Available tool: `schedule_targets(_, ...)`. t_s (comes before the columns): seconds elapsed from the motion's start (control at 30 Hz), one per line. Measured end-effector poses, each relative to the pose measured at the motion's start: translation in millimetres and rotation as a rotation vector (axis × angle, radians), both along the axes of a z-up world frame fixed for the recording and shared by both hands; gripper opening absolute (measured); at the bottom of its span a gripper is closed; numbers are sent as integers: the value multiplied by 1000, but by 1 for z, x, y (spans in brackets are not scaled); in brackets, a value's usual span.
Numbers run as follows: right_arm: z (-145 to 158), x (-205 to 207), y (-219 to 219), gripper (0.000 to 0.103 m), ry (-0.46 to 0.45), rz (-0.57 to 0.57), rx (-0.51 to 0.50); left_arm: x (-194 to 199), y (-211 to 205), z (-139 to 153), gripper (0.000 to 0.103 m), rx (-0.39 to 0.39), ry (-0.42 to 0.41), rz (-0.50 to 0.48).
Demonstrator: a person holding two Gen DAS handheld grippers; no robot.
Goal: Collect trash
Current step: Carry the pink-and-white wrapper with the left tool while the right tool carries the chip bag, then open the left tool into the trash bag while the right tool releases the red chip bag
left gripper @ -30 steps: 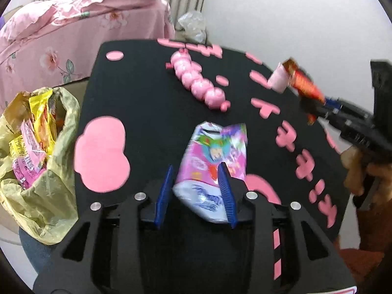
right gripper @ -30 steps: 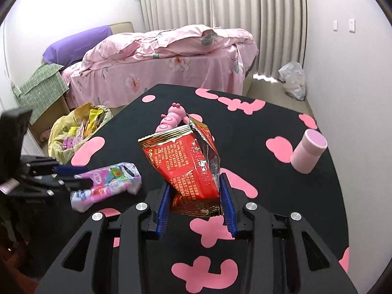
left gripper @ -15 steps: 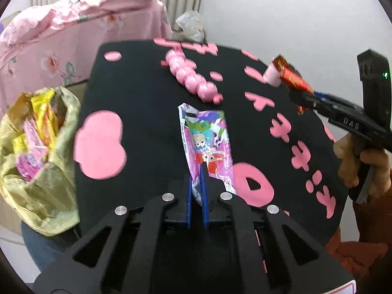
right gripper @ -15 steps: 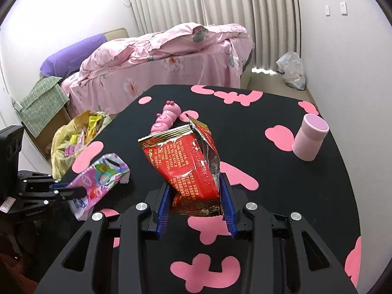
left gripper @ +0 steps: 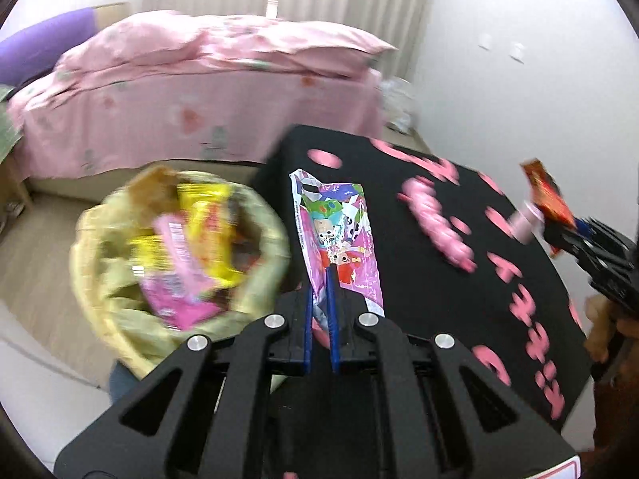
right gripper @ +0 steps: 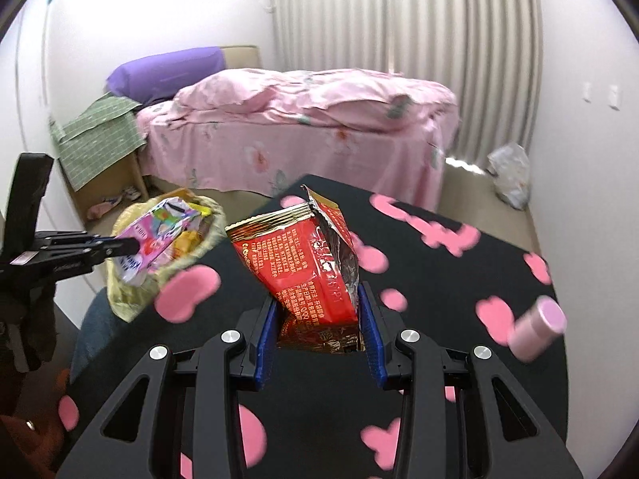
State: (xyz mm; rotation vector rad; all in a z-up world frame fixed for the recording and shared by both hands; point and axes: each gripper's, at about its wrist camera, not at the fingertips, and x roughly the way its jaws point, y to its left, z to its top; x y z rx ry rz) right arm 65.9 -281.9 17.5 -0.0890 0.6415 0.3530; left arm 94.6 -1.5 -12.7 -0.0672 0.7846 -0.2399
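Pinching only a corner, the left tool (left gripper: pixel 321 311) held the pink wrapper (left gripper: pixel 339 235) at frame centre, right of the trash bag (left gripper: pixel 120 311); it might slip out. The right tool (right gripper: pixel 319 343) clamped the red packet (right gripper: pixel 307 267) centre frame.

Left tool (left gripper: pixel 320 275) clamped tight on pink cartoon wrapper (left gripper: pixel 339 239), wrapper standing up past tips. Yellow trash bag (left gripper: pixel 120 303), full of wrappers, just left of tool. Black pink-patterned counter (left gripper: pixel 419 279) ahead-right.

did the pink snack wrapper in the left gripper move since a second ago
Yes. The pink wrapper was low over the black table; the left gripper has carried it past the table's edge, over the yellow trash bag.
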Motion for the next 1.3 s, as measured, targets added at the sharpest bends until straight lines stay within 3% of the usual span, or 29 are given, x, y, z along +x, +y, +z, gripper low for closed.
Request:
schedule_targets(0.17, 8, 31, 44, 36, 9, 97, 14, 20, 49, -5, 6, -15, 3, 172)
schedule_targets(0.33, 1, 65, 98, 36, 45, 185, 11, 27, 79, -11, 6, -37, -11, 258)
schedule_targets(0.53, -15, 111, 156, 36, 127, 269, 32, 36, 118, -24, 6, -126, 5, 366)
schedule_targets(0.87, -72, 167, 232, 36, 277, 325, -17, 62, 132, -56, 6, -177, 57, 384)
schedule_targets(1.23, -93, 175, 247, 37, 321, 336, -50, 73, 131, -63, 6, -208, 74, 373)
schedule_targets(1.3, -94, 174, 247, 44, 323, 340, -46, 71, 135, -60, 11, -225, 69, 383)
